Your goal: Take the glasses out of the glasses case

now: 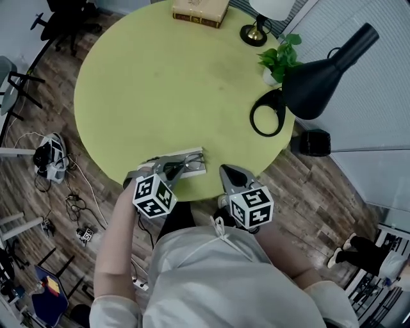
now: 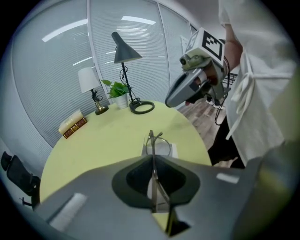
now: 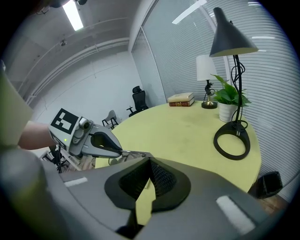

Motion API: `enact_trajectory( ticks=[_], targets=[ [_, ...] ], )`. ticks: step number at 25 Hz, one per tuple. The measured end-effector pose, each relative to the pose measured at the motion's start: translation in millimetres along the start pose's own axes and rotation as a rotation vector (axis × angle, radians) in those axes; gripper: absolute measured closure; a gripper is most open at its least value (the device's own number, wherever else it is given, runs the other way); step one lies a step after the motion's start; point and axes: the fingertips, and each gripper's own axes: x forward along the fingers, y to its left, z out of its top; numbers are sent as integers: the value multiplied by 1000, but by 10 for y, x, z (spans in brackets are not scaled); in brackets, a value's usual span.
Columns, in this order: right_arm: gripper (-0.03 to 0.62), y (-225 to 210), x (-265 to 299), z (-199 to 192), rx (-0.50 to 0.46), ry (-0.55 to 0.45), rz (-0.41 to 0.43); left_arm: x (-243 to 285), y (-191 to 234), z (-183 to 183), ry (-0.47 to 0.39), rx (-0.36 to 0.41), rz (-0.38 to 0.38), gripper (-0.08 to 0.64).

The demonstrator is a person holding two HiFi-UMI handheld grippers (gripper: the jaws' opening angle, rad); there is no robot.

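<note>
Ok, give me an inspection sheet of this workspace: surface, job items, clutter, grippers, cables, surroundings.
Surface: round yellow-green table.
Job's things: glasses gripped over the pale glasses case, which lies near the table's near edge.
Clutter: book, shaded lamp, potted plant and black desk lamp along the far side.
Grippers: left gripper shut on the glasses; right gripper shut, empty.
Cables: loose cables on the floor left of the table.
Surroundings: wooden floor, office chair, window blinds.
</note>
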Motion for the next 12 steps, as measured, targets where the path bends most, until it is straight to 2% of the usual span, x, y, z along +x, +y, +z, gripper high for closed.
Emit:
enact_trajectory(
  ticks=[7,9,12],
  targets=[
    [592,49,-96,184,-41,-39,15,-308,64,248,-57,0,77,541],
    [592,50,-115,256,-54,-55,16,-413,120,326,-89,-29,119,541],
    [592,44,-145,424,-72,-88,18,-621,294,477,-174,-118,221,540]
  ],
)
